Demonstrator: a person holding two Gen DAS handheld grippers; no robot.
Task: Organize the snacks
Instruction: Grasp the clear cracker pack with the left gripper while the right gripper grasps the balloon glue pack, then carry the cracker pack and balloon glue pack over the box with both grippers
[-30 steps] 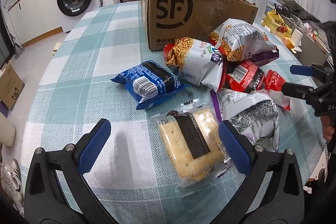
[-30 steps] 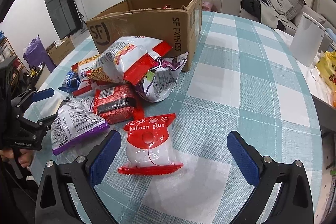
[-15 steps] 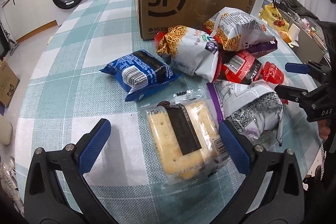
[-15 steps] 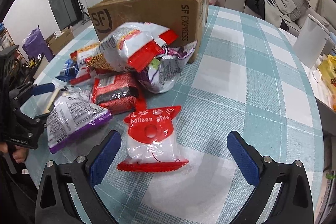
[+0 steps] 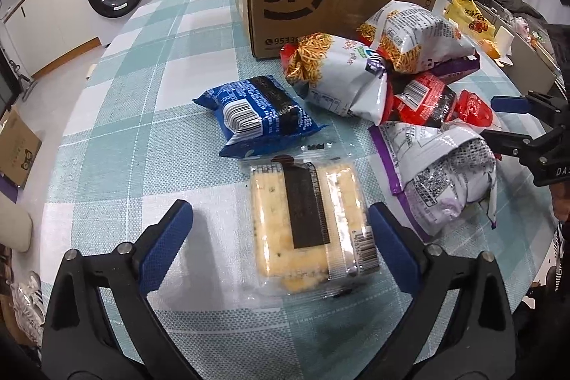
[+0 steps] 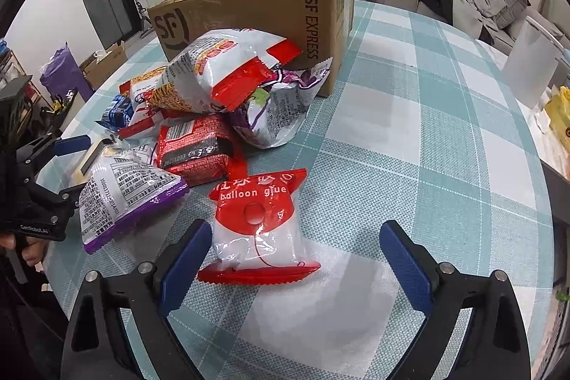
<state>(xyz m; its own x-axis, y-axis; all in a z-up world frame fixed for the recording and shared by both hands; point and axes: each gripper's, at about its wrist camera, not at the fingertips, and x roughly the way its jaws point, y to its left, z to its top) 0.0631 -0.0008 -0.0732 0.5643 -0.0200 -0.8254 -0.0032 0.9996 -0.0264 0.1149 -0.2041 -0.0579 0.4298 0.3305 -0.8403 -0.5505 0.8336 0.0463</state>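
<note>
Item: left gripper jaws closing about cracker pack, right gripper closing about glue bag; neither gripped; centre each, box at 12 o'clock.

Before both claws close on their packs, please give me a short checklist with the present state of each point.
1. Cracker pack lies between the left claw pads: ok, jaws closing, not yet pressing.
2. Balloon glue pack lies between the right claw pads: ok, off-centre toward one pad, jaws closing.
3. Both packs lie flat on the tablecloth: ok.
4. Cracker pack free of the blue pack: cannot tell, edges look very close.
5. Cardboard box open on top: ok.
6. Space inside the box: cannot tell.
</note>
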